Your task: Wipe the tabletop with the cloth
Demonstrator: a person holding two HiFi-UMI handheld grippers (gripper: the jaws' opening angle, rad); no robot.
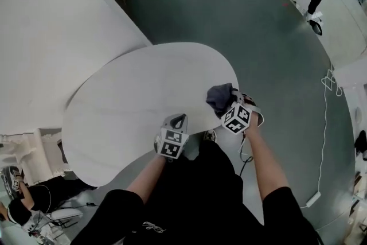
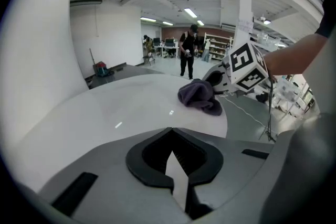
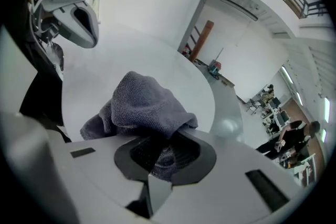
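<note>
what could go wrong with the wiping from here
The cloth is a bunched lump held by the right gripper close to the table edge: a stroke outward could drag it off. Bunched, it would likely wipe only a narrow strip. Only a fold sits between the jaws, so it might pull free.

The right gripper (image 3: 157,161) clamps the grey cloth (image 3: 142,105) on the white tabletop (image 3: 105,55).

The white, rounded tabletop (image 1: 132,100) carried a crumpled dark grey cloth (image 1: 221,97), bunched up right at its near right edge.
</note>
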